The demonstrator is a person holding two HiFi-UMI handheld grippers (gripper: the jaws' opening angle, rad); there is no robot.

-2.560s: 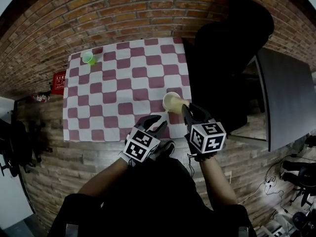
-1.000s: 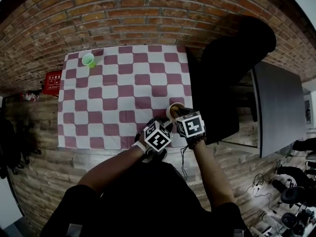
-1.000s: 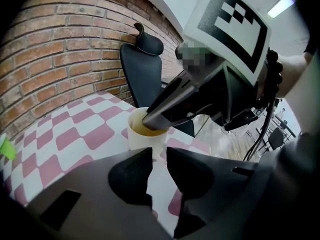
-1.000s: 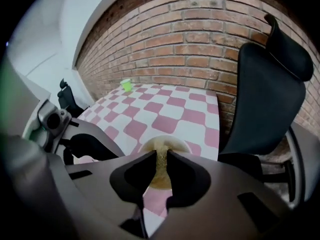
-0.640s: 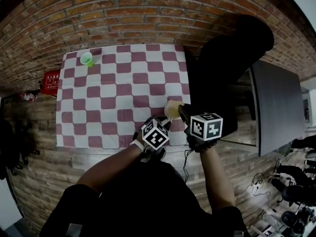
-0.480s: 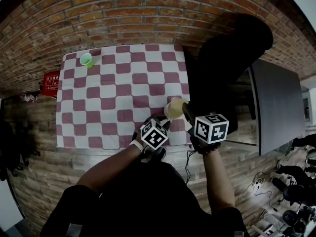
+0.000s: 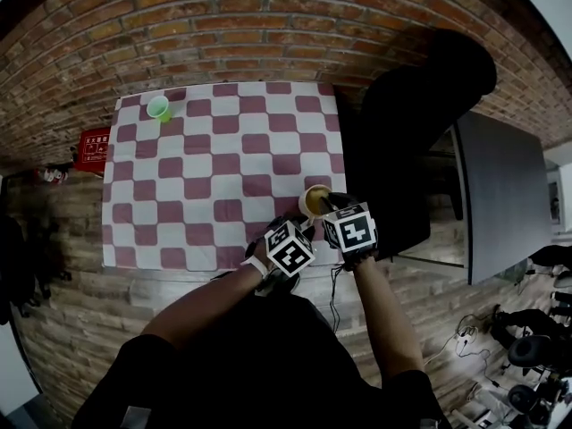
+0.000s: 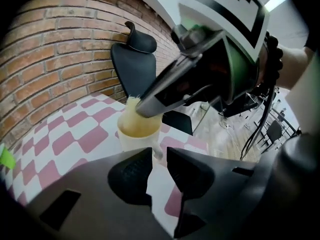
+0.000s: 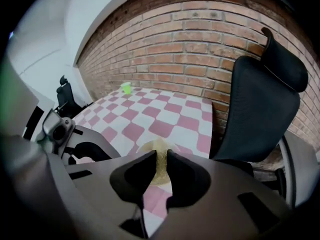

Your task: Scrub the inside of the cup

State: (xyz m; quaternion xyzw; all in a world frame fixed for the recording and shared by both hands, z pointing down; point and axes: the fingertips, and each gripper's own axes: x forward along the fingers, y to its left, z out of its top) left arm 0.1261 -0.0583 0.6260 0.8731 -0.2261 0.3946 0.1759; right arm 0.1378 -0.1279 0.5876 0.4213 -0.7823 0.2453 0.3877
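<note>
— Cup: where is it, and what have you got hold of?

— It stands upright on the table, near the front right corner and close to the edge. My left tongs are clenched on the cup by its handle. My right tongs are clamped on a yellow sponge, which is pushed down into the cup's mouth.

— What worries you from here?

— Mostly that edge. If I scrub hard sideways, the cup could pivot about the handle, since only the tips of the left tongs pinch it, and it could slide toward the drop. I'd judge a downward push safer than a sideways one.

— Anything else?

— The sponge is soft and only its top is gripped. A tight twist against the wall could drag it out of the right tongs and leave it stuck inside. The right tongs also sit over the rim, so a careless lift could catch the rim and tip the cup.
</note>
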